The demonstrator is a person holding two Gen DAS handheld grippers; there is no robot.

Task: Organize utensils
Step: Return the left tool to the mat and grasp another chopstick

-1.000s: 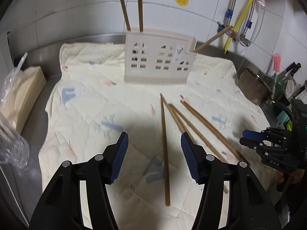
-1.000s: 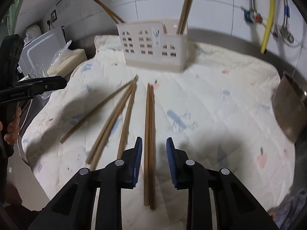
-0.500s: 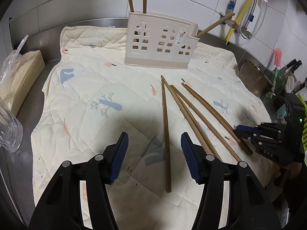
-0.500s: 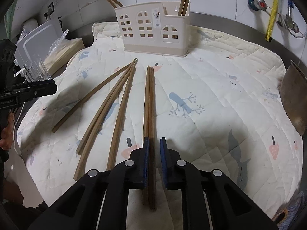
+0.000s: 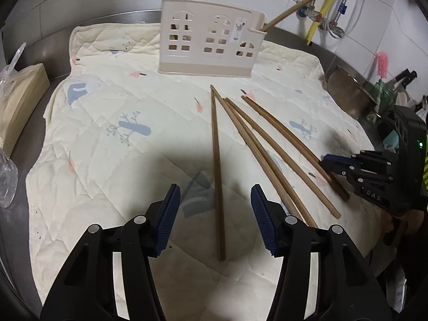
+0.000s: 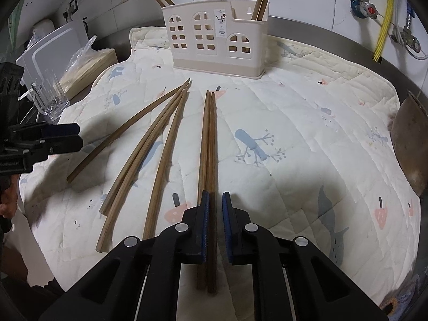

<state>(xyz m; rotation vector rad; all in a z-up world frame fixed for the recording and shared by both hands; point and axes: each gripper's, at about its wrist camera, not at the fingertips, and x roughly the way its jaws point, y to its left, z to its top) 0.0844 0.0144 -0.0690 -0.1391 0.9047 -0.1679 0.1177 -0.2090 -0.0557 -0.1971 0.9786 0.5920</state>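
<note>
A beige utensil holder (image 5: 211, 45) (image 6: 214, 40) stands at the back of the quilted cloth (image 5: 107, 160) with a few chopsticks upright in it. Several loose brown chopsticks lie fanned out on the cloth. My left gripper (image 5: 215, 214) is open and hovers low over a single chopstick (image 5: 216, 160), which runs between its pads without touching them. My right gripper (image 6: 215, 214) is shut on the near end of a pair of chopsticks (image 6: 208, 147) lying side by side on the cloth. The left gripper (image 6: 77, 136) shows at the left edge of the right wrist view.
A metal bowl (image 5: 347, 96) (image 6: 412, 139) sits off the cloth's right side. On the left are a glass mug (image 6: 50, 99), a bagged stack (image 5: 18, 93) and a white board (image 6: 53, 50). A yellow hose (image 6: 383, 18) and taps hang on the tiled wall.
My right gripper's jaws closed from a narrow gap onto the pair of chopsticks. My left gripper sank closer to the cloth over the single chopstick, staying open.
</note>
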